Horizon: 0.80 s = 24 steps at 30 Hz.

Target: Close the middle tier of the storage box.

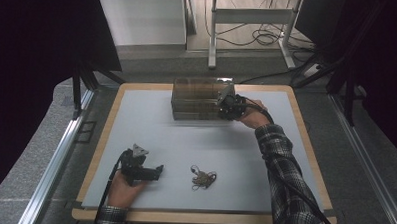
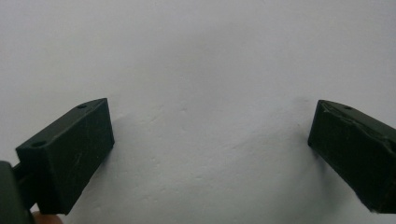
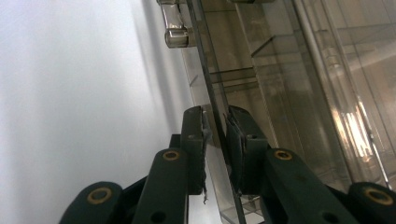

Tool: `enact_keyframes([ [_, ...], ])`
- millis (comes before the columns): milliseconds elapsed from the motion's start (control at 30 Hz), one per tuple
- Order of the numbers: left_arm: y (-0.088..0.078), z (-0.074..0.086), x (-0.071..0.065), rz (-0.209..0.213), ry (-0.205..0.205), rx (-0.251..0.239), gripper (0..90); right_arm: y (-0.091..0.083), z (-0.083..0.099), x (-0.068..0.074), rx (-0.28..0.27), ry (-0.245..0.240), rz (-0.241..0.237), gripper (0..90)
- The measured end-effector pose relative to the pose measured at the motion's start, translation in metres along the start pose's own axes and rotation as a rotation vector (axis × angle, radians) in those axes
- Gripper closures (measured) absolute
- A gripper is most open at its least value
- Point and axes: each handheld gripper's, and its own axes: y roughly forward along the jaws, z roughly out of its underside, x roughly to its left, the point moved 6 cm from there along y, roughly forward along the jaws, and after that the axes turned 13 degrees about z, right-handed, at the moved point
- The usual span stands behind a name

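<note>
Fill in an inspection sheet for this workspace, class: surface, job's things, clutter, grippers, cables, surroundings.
Surface: pale mat on a wood-edged table.
Job's things: clear plastic box at the far side, its thin lid edge between the right gripper's fingers.
Clutter: small tangled cord bundle near the front.
Grippers: right gripper closed on the lid edge; left gripper open, over bare mat.
Cables: a black cable trails from the left gripper.
Surroundings: desk frame and floor wires beyond.

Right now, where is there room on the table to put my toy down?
The left half of the mat beside the clear box is bare, and so is the middle stretch between the box and the tangled string. The box's right end is crowded by the right gripper.
</note>
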Motion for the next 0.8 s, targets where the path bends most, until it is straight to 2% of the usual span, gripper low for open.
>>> enact_keyframes([
  [233, 0.0000, 0.0000, 0.0000, 0.000, 0.000, 0.000, 0.8, -0.0002, 0.0009, -0.0033, -0.022, -0.032, -0.064, 79.8],
  [600, 0.0000, 0.0000, 0.0000, 0.000, 0.000, 0.000, 0.8, -0.0039, -0.0001, -0.0001, -0.021, -0.079, -0.097, 82.5],
  [800, 0.0001, 0.0000, 0.0000, 0.000, 0.000, -0.001, 0.8, -0.0066, 0.0003, 0.0032, -0.026, -0.079, -0.115, 83.1],
])
